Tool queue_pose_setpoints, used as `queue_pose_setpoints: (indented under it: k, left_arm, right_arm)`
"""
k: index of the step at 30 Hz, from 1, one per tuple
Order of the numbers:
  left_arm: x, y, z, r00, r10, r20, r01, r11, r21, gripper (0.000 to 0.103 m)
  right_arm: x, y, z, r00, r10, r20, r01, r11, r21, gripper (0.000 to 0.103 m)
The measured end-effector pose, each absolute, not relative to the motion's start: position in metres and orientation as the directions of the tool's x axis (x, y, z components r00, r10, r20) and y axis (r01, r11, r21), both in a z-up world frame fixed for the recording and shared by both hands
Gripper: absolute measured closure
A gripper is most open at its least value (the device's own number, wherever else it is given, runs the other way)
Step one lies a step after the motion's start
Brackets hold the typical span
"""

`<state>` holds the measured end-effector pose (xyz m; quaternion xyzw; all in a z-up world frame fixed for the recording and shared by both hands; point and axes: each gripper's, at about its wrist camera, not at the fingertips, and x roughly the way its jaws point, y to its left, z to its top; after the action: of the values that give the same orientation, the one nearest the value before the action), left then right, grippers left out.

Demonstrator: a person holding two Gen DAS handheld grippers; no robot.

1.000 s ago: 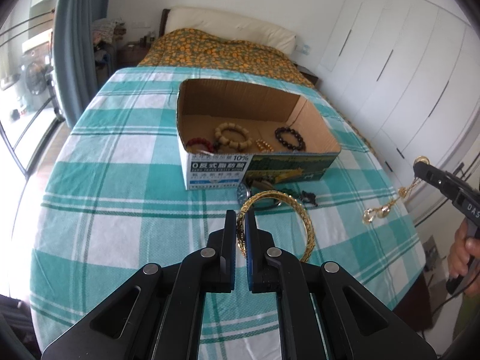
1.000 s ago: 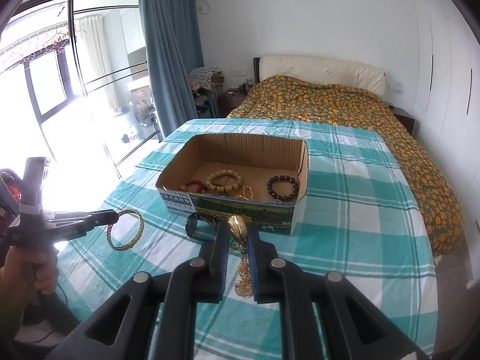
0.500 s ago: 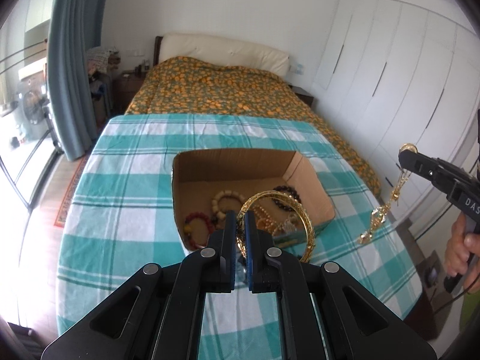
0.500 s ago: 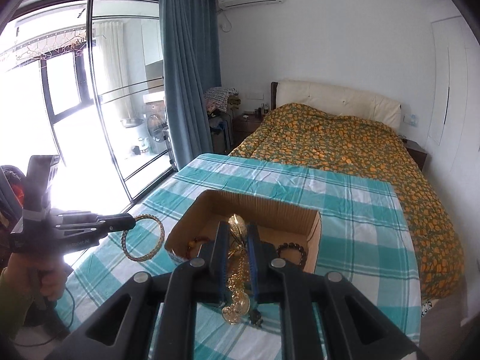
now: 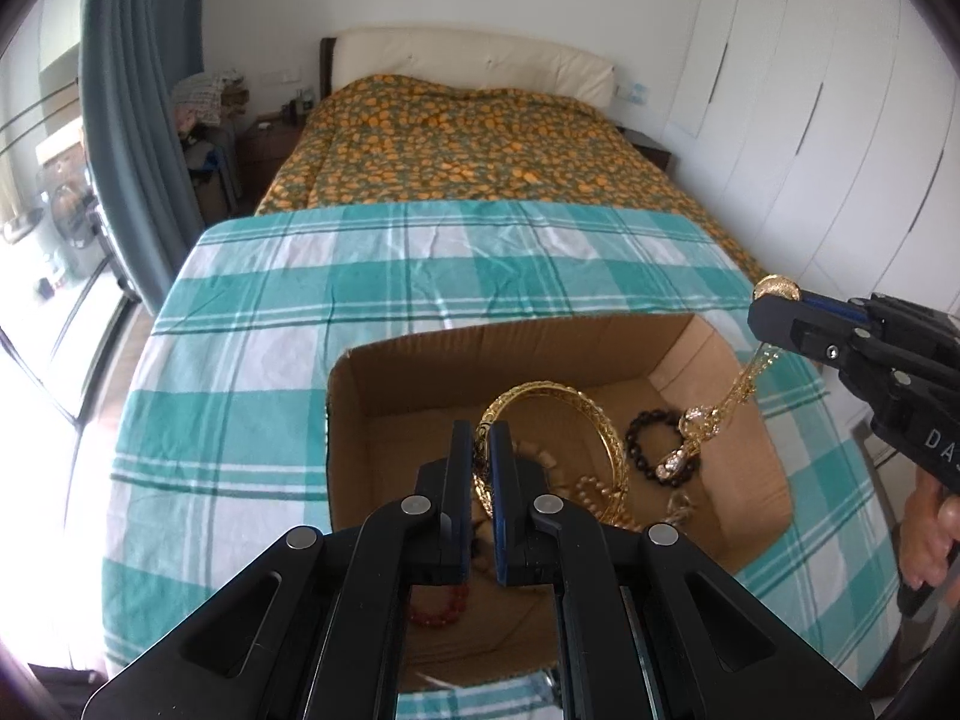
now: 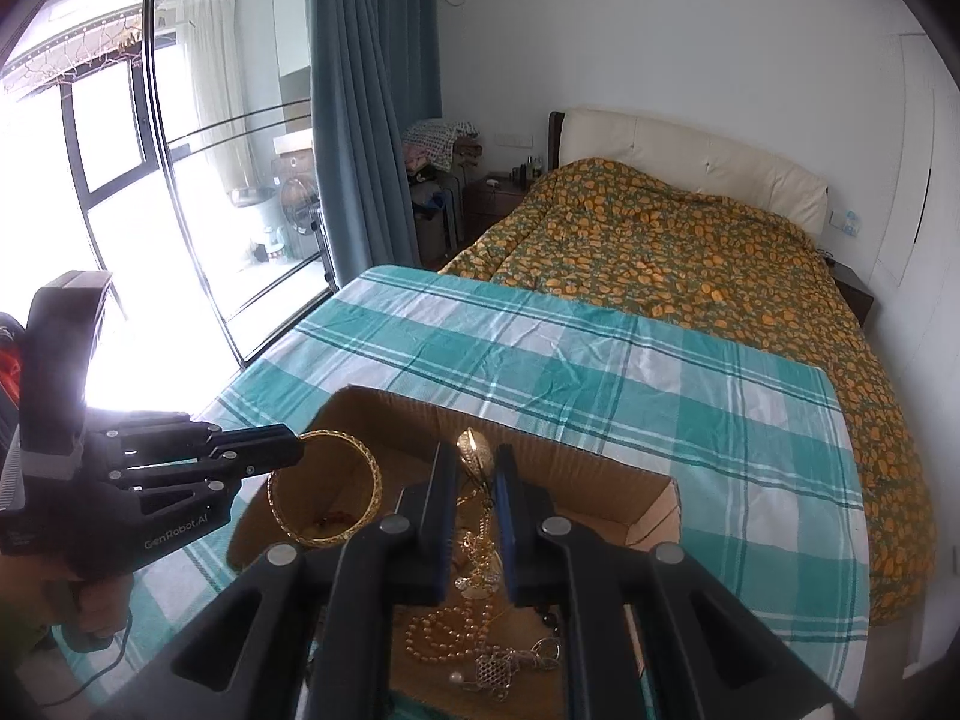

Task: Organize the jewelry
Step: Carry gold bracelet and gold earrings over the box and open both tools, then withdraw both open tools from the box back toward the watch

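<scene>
My left gripper [image 5: 480, 438] is shut on a gold bangle [image 5: 576, 414] and holds it over the open cardboard box [image 5: 528, 354]; the bangle also shows in the right wrist view [image 6: 324, 489]. My right gripper [image 6: 474, 459] is shut on a gold necklace [image 6: 477, 540] that hangs down into the box [image 6: 390, 414]; in the left wrist view the necklace [image 5: 714, 420] dangles over the box's right side. Inside the box lie a dark bead bracelet [image 5: 648, 438], a red bead bracelet [image 5: 438, 609], and gold bead strands [image 6: 438, 630].
The box stands on a table with a teal and white checked cloth [image 5: 420, 264]. A bed with an orange patterned cover [image 5: 468, 144] lies beyond the table. White wardrobe doors [image 5: 840, 120] are at the right; a glass door and blue curtain [image 6: 366, 90] at the left.
Both grippers rose from near the table in front of the box and moved forward over it. The bangle and the necklace now hang above the box's inside.
</scene>
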<state>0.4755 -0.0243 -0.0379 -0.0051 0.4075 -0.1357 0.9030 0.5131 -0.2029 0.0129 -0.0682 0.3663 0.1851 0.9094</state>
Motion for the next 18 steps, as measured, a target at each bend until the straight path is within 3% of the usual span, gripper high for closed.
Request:
queue_pose_setpoints:
  k: [5,7,8,9,11,14,18]
  left_arm:
    - [0.492,-0.032,-0.065,0.619,-0.225,-0.753,0.233,0.967,-0.098,0.097]
    - [0.489,-0.031,-0.069,0.625,-0.212,-0.751,0.227,0.970,-0.085,0.080]
    - [0.485,-0.029,-0.068,0.635,-0.201,-0.746,0.217,0.973,-0.077,0.055]
    - [0.478,-0.025,-0.065,0.652,-0.190,-0.734,0.205,0.976,-0.070,0.037]
    - [0.459,-0.017,-0.059,0.687,-0.176,-0.705,0.193,0.980,-0.057,0.028]
    - [0.426,-0.005,-0.054,0.696,-0.181,-0.695,0.190,0.980,-0.064,0.023]
    - [0.369,0.007,-0.066,0.686,-0.195,-0.701,0.199,0.977,-0.077,0.012]
  right_arm:
    - [0.541,-0.203,-0.028,0.631,0.267,-0.728,-0.375,0.927,0.015,0.088]
    - [0.546,-0.206,-0.037,0.629,0.258,-0.733,-0.354,0.935,0.025,0.066]
    - [0.545,-0.210,-0.039,0.637,0.261,-0.725,-0.340,0.939,0.039,0.062]
    - [0.542,-0.215,-0.038,0.648,0.270,-0.712,-0.330,0.942,0.056,0.059]
    - [0.532,-0.223,-0.036,0.664,0.274,-0.696,-0.316,0.946,0.071,0.058]
    - [0.507,-0.231,-0.034,0.682,0.263,-0.683,-0.306,0.950,0.060,0.057]
    - [0.450,-0.244,-0.032,0.728,0.225,-0.648,-0.281,0.960,0.018,0.041]
